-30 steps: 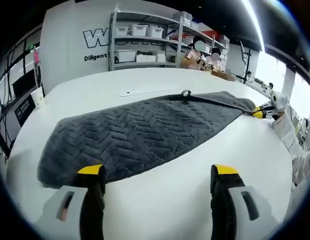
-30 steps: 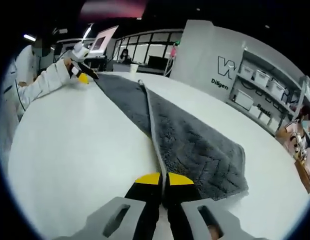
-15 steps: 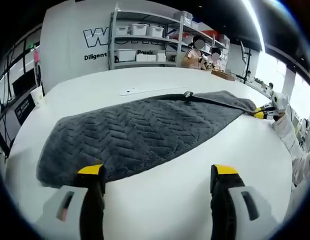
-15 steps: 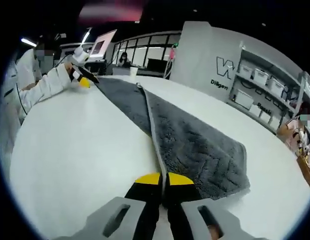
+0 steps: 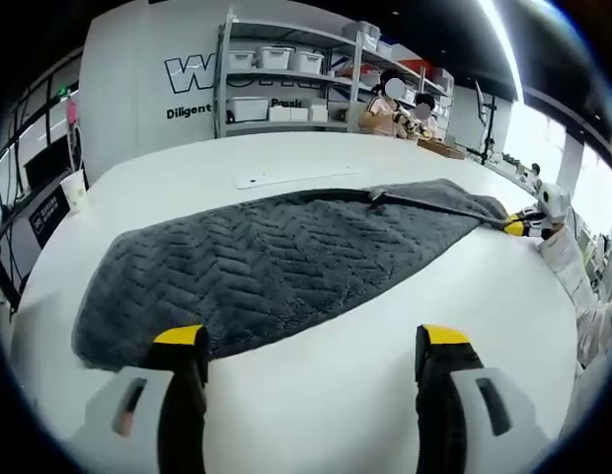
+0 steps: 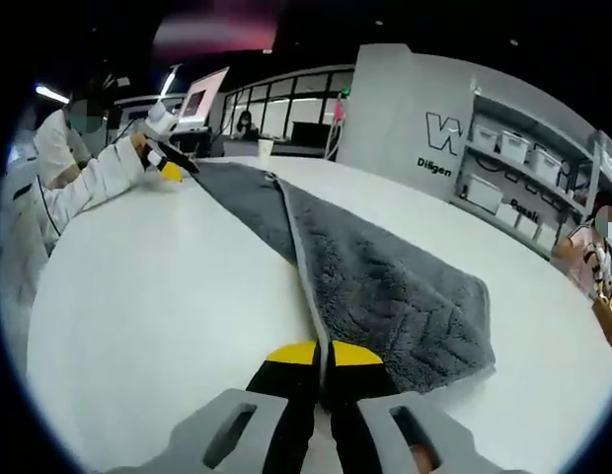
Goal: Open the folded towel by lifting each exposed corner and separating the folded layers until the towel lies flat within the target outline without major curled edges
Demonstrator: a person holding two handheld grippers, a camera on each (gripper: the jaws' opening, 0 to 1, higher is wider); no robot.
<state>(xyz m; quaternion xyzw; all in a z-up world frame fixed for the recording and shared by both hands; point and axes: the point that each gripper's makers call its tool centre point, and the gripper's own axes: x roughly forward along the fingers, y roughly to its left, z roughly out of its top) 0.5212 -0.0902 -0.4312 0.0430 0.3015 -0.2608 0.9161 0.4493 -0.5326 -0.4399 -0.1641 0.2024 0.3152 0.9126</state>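
A dark grey towel [image 5: 276,262] with a herringbone pile lies lengthwise on the white table [image 5: 336,395], one narrow layer still folded along its far edge. My left gripper [image 5: 312,341] is open just short of the towel's near edge, nothing between its yellow-tipped jaws. The right gripper [image 5: 516,226] shows at the towel's far right corner. In the right gripper view, my right gripper [image 6: 324,354] is shut on the towel's [image 6: 385,286] near corner. The cloth runs away from it toward the left gripper [image 6: 168,166], held by a person in a white sleeve [image 6: 89,183].
A thin white strip [image 5: 286,180] lies on the table beyond the towel. Metal shelves [image 5: 286,84] with white bins stand by a lettered wall, with people beside them. A cup [image 5: 73,186] sits at the table's left edge. A monitor [image 6: 209,89] stands behind the far end.
The folded strip along the towel's far edge has shifted slightly and its small loop no longer shows. The right gripper view has tilted a little. The left gripper has stayed put.
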